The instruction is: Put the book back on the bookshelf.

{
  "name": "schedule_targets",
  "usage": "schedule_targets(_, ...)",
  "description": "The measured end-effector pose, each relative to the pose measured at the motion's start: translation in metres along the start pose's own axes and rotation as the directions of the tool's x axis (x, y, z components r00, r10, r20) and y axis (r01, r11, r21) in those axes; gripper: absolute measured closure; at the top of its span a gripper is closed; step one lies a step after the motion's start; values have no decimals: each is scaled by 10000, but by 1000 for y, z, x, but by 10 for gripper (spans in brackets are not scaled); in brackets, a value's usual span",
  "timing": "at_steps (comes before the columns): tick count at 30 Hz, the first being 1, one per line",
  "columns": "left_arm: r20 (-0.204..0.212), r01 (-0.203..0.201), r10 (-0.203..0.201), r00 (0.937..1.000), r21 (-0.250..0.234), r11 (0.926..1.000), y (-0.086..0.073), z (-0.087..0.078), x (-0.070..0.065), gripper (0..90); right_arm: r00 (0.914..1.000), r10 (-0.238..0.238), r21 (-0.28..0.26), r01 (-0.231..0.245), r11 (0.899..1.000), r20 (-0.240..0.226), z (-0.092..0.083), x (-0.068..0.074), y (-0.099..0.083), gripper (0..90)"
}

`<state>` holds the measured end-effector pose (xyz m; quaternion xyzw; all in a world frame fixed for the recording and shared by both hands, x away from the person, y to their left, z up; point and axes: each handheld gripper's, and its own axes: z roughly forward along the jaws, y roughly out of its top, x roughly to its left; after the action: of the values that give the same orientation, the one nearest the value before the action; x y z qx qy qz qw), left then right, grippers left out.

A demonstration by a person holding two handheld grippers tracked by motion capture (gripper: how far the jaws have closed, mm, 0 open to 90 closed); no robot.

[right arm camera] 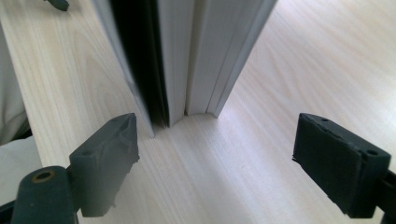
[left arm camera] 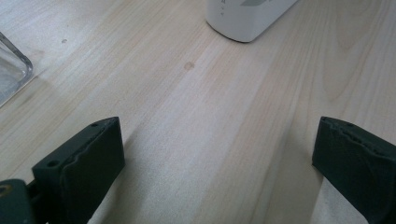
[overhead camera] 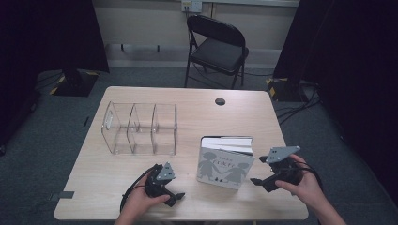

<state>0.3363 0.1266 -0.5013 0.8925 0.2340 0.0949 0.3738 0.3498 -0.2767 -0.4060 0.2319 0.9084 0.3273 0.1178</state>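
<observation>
One book stands on the table, beside one clear three-compartment organizer. Two grippers: the right gripper spread wide, book just ahead of its fingertips; the left gripper wide, empty, book ahead-right

Book cropped by the top edge in the right gripper view, clear organizer cut off at left, cover lettering too small to read
</observation>
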Motion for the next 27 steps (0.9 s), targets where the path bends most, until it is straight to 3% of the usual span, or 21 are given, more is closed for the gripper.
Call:
schedule_targets(9, -15, 0, 0, 10000, 17, 10000, 0, 0, 0, 13, 9990, 398, 263, -403, 9988, 208, 17, -1, -22, 136)
schedule_targets(11, -59, 151, -151, 9999, -88, 9998, 0, 2, 0, 3, 9981, 458, 321, -471, 9984, 424, 22, -1, -28, 136)
schedule_targets(19, -78, 88, -88, 9999, 0, 10000, 0, 1, 0, 0, 9905, 962, 269, -993, 9947, 978, 37, -2, -51, 136)
schedule_targets(24, -29, 114, -113, 9999, 218, 9997, 3, 1, 0, 0, 9879, 1085, 207, -1114, 9936, 1111, 42, -1, -59, 136)
schedule_targets(27, -17, 23, -23, 10000, 347, 9994, 4, 1, 0, 0, 9882, 898, 223, -932, 9954, 1240, 46, 1, -61, 136)
